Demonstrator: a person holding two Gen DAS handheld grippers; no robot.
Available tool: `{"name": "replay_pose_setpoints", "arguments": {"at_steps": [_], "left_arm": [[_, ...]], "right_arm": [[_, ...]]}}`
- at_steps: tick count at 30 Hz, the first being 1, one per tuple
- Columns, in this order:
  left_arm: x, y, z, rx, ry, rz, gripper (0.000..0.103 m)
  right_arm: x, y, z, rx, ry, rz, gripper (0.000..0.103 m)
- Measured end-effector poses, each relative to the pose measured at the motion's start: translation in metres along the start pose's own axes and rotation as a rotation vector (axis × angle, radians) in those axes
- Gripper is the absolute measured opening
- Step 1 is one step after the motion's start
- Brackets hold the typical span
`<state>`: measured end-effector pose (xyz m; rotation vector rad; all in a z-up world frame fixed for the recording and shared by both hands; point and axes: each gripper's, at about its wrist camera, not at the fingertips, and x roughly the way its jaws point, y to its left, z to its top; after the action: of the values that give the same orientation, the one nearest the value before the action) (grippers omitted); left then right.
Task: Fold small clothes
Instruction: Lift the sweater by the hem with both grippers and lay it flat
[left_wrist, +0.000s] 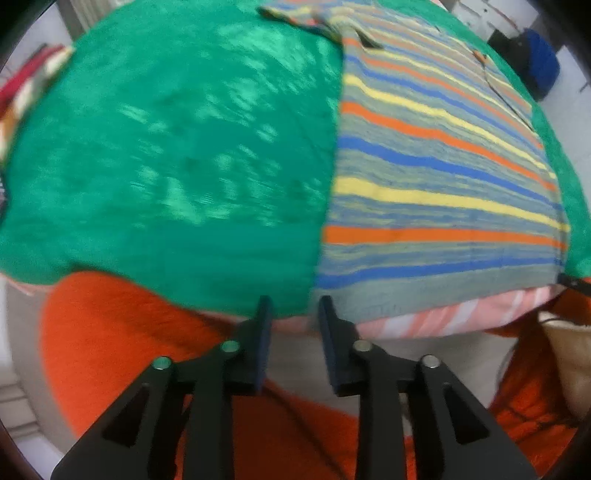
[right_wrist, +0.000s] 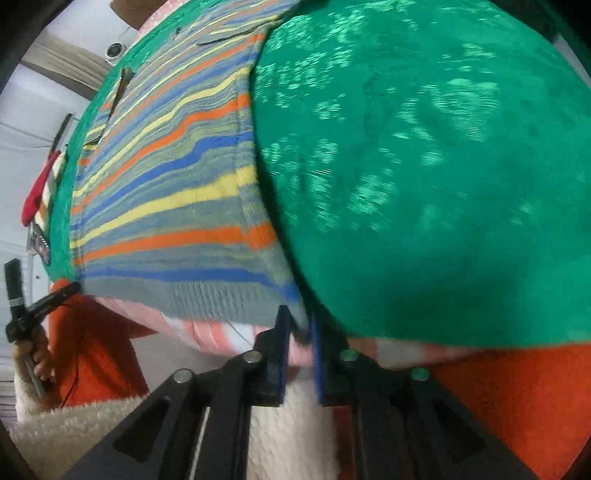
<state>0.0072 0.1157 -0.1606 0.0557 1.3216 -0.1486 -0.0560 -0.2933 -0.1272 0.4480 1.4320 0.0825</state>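
Observation:
A small striped knit shirt in grey, blue, yellow and orange lies flat on a green cloth covering the table. My left gripper is open at the shirt's near left hem corner, jaws apart with the table edge between them. In the right wrist view the same shirt lies to the left on the green cloth. My right gripper sits at the shirt's near right hem corner, jaws narrowly apart with the hem between them; whether they pinch it is unclear.
A pink-and-white striped cloth hangs below the table edge. Orange fabric and a white fleece are below. The other gripper shows at the far left of the right wrist view. A blue object stands beyond the table.

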Motion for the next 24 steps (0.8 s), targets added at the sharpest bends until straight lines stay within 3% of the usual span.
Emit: {"name": "replay_pose_setpoints", "arguments": {"at_steps": [2, 5, 8, 10, 12, 14, 16, 17, 19, 21, 24], "left_arm": [[-0.021, 0.006, 0.003, -0.023, -0.059, 0.021, 0.057], [-0.046, 0.002, 0.017, -0.027, -0.160, -0.001, 0.069], [-0.058, -0.019, 0.043, 0.038, -0.258, -0.063, 0.080], [-0.056, -0.037, 0.053, 0.088, -0.308, -0.079, 0.084], [-0.039, -0.061, 0.065, 0.149, -0.353, -0.067, 0.089], [-0.020, -0.075, 0.070, 0.169, -0.354, -0.048, 0.090], [0.010, -0.081, 0.073, 0.179, -0.296, -0.015, 0.090], [0.025, -0.080, 0.070, 0.180, -0.255, 0.000, 0.089], [0.032, -0.081, 0.060, 0.180, -0.256, 0.002, 0.092], [0.032, -0.077, 0.051, 0.189, -0.281, 0.008, 0.097], [0.034, -0.080, 0.053, 0.196, -0.286, 0.016, 0.098]], "right_arm": [[-0.017, -0.001, -0.003, -0.014, -0.031, -0.053, 0.014], [-0.051, 0.011, 0.002, -0.070, -0.140, -0.116, 0.014], [-0.068, 0.039, 0.019, -0.164, -0.227, -0.062, 0.017], [-0.062, 0.058, 0.032, -0.224, -0.251, -0.020, 0.030], [-0.043, 0.070, 0.044, -0.259, -0.256, 0.018, 0.032], [-0.020, 0.071, 0.049, -0.254, -0.217, 0.025, 0.032], [0.005, 0.061, 0.047, -0.223, -0.153, -0.002, 0.032], [0.007, 0.058, 0.044, -0.217, -0.147, 0.001, 0.032], [-0.003, 0.058, 0.040, -0.230, -0.133, -0.008, 0.032], [-0.024, 0.062, 0.043, -0.285, -0.156, -0.049, 0.035], [-0.060, 0.077, 0.087, -0.386, -0.284, -0.133, 0.056]]}}
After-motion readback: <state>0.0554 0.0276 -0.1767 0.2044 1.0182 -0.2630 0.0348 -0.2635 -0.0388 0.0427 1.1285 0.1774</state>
